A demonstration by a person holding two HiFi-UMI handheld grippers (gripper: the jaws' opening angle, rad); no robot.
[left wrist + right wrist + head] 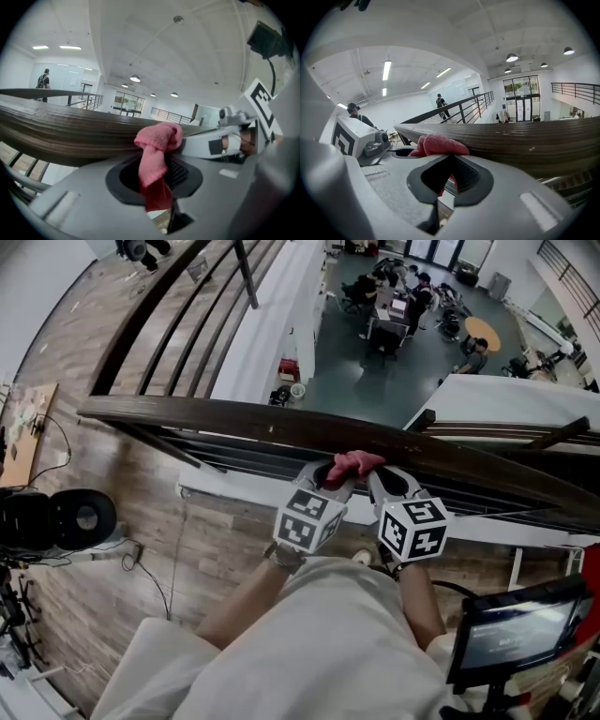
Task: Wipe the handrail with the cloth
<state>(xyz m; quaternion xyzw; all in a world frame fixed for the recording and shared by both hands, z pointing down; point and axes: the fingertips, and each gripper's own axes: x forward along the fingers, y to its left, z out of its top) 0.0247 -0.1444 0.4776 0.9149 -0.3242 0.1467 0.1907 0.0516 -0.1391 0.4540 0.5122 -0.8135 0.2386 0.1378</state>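
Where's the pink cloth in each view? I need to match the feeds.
Head view: pink cloth at centre, on the handrail, between the left gripper and right gripper.
Left gripper view: cloth at centre, hanging through the tongs, against the rail.
Right gripper view: cloth left of centre, behind the tongs, against the rail.
Shared landmark: the dark wooden handrail.

You work with two grey two-jaw grippers: one left gripper (326, 476) and one right gripper (380, 480). You have one crumpled pink cloth (354, 463), one long dark brown wooden handrail (234, 418) and one black flat screen (516, 629) at the lower right.
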